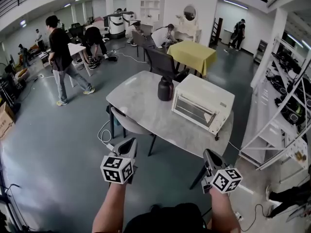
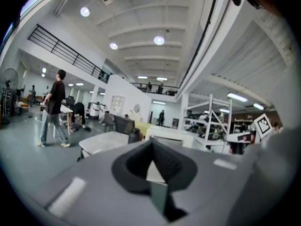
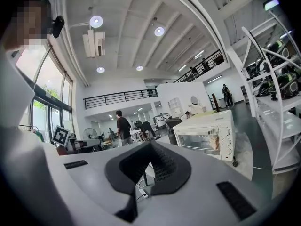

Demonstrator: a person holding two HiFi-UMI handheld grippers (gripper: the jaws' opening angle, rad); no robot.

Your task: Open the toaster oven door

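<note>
A white toaster oven (image 1: 201, 103) stands on a grey marble table (image 1: 141, 106) with its glass door shut; it also shows in the right gripper view as the toaster oven (image 3: 207, 134) and faintly in the left gripper view as the toaster oven (image 2: 168, 136). My left gripper (image 1: 130, 143) is held well short of the table, shut with nothing in it. My right gripper (image 1: 210, 153) hovers near the table's front corner, also shut and empty. Both are apart from the oven.
A dark jug (image 1: 165, 89) stands on the table left of the oven. A grey chair (image 1: 127, 124) is tucked at the table's near side. White shelving (image 1: 286, 101) runs along the right. A yellow-clothed table (image 1: 192, 55) and several people are farther back.
</note>
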